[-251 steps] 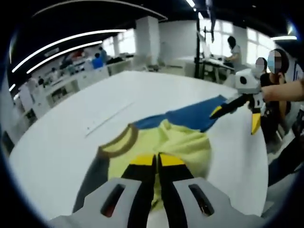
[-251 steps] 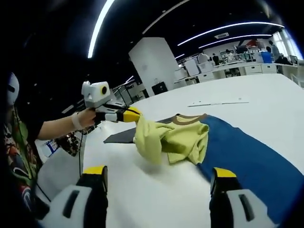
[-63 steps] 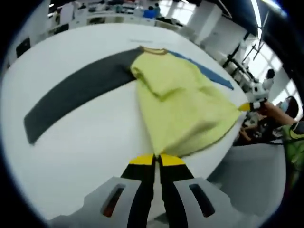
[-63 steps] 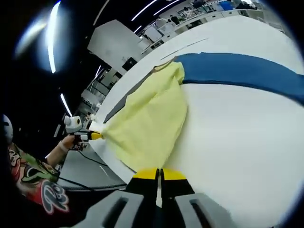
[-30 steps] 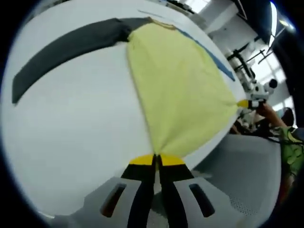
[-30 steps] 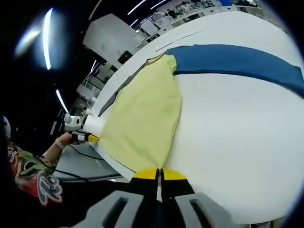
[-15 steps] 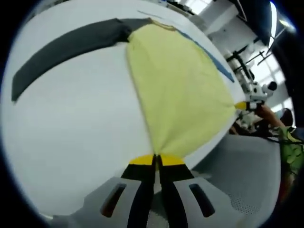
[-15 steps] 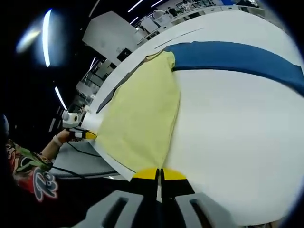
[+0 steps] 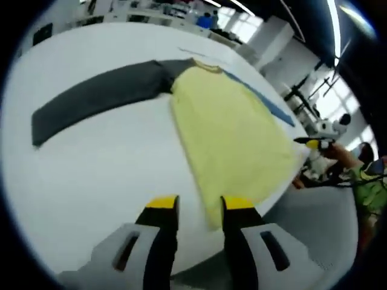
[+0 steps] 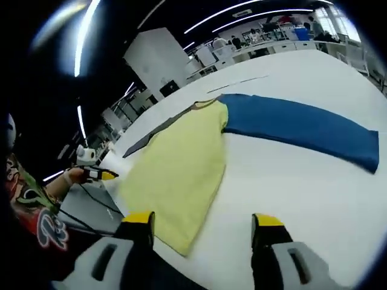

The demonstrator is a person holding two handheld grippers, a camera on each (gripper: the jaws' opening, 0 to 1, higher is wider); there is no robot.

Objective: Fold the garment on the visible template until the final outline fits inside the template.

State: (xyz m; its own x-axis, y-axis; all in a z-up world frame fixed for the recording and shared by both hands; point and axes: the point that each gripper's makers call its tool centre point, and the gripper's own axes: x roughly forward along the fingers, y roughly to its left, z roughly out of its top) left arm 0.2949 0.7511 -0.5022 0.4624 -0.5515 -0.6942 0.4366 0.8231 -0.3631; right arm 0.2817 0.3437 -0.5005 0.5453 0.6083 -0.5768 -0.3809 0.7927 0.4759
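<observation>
The garment lies flat on the white desk, its yellow body spread out; the left gripper view shows its long grey sleeve reaching far left; the right gripper view shows its long blue sleeve reaching right. The left gripper has its jaws apart, holding nothing, just by the hem; the right gripper has its jaws wide, holding nothing.

Both grippers have grey bodies with black, yellow-tipped fingers.
</observation>
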